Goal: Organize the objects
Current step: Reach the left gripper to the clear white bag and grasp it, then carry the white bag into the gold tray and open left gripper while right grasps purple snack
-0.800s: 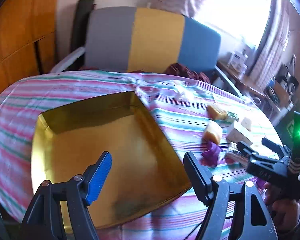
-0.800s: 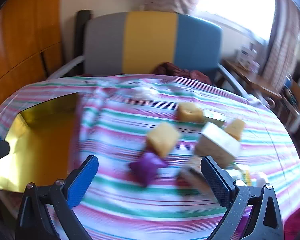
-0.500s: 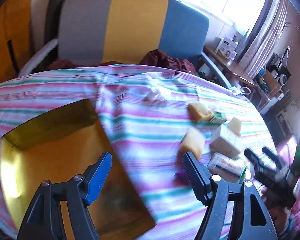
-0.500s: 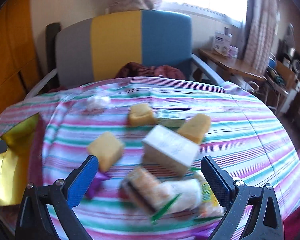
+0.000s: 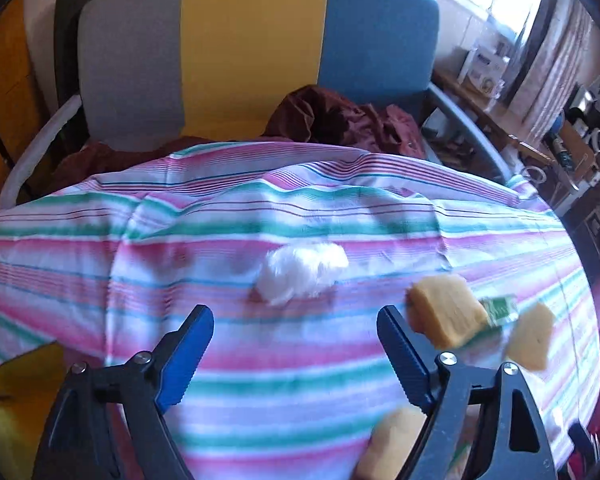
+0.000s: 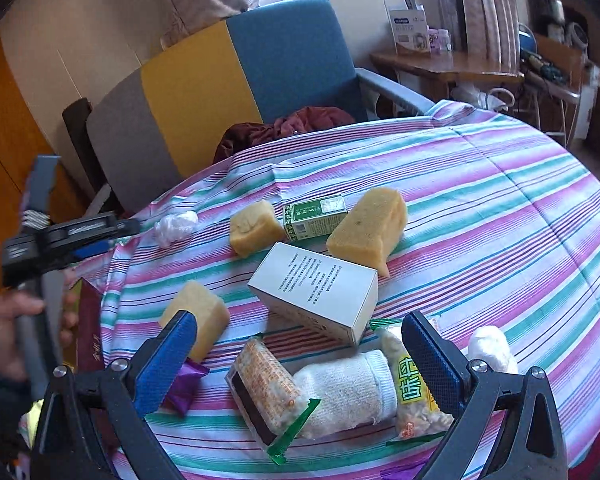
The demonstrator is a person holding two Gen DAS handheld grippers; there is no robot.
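While I hold both tools spread wide and empty, the left tool (image 5: 296,334) faces a white wad (image 5: 300,268) mid-table; the right tool (image 6: 300,344) hovers over the white box (image 6: 314,290) among sponges near the table's near edge.

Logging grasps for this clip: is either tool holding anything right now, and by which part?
Nothing is held. The left tool and the right tool are both open above the striped tablecloth.

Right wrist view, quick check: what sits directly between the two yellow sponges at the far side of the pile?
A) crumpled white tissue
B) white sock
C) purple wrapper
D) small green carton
D: the small green carton lies between the left sponge and the larger right sponge.
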